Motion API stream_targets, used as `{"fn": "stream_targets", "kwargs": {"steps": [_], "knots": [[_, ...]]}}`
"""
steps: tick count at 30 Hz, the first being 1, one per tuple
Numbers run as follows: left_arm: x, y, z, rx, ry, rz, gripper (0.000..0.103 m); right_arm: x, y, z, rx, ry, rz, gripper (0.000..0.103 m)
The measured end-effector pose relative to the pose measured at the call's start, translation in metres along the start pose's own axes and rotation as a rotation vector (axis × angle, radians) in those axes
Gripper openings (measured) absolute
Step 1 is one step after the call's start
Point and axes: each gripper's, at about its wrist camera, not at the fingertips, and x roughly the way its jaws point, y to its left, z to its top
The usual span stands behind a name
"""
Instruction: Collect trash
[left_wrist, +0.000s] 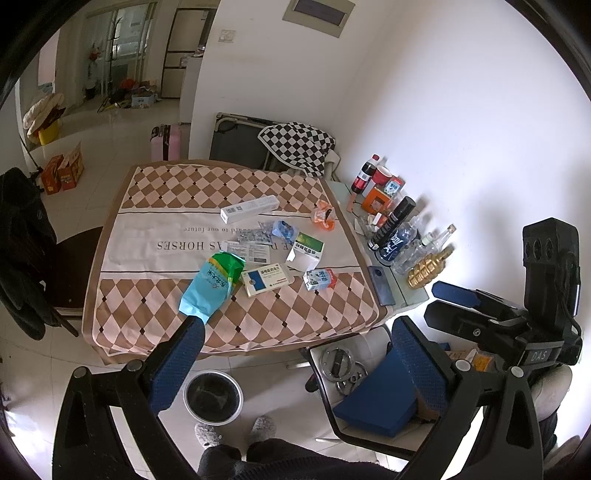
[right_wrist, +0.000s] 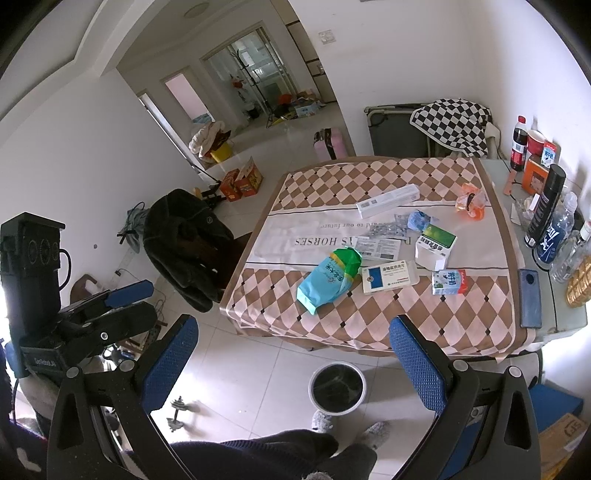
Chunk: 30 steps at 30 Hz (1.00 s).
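Trash lies on the checkered tablecloth (left_wrist: 155, 192): a blue-green bag (left_wrist: 212, 284) (right_wrist: 328, 278), a blue-white medicine box (left_wrist: 266, 278) (right_wrist: 388, 277), a small milk carton (left_wrist: 320, 278) (right_wrist: 450, 282), a green-white box (left_wrist: 306, 251) (right_wrist: 434, 245), a long white box (left_wrist: 251, 208) (right_wrist: 388, 201), an orange wrapper (left_wrist: 324, 215) (right_wrist: 470, 202) and blister packs (left_wrist: 253, 234). A black-lined bin (left_wrist: 213, 396) (right_wrist: 337, 387) stands on the floor in front of the table. My left gripper (left_wrist: 299, 354) and right gripper (right_wrist: 295, 350) are open and empty, held above the table's near edge.
Bottles, a cup and a gold ornament (left_wrist: 428, 271) crowd the glass side strip at the right, with a phone (right_wrist: 530, 299). A chair with a dark coat (right_wrist: 184, 236) stands left. A blue box (left_wrist: 380, 398) and metal rings sit on a stool.
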Motion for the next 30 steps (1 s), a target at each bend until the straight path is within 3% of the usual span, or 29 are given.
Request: {"fn": "stream_targets", "kwargs": {"steps": [30], "knots": [[0.0040, -0.0031, -0.0016, 0.004, 0.014, -0.003, 0.103, 0.0053, 0.0046, -0.0031, 0.031, 0.003, -0.018, 0.103]]}}
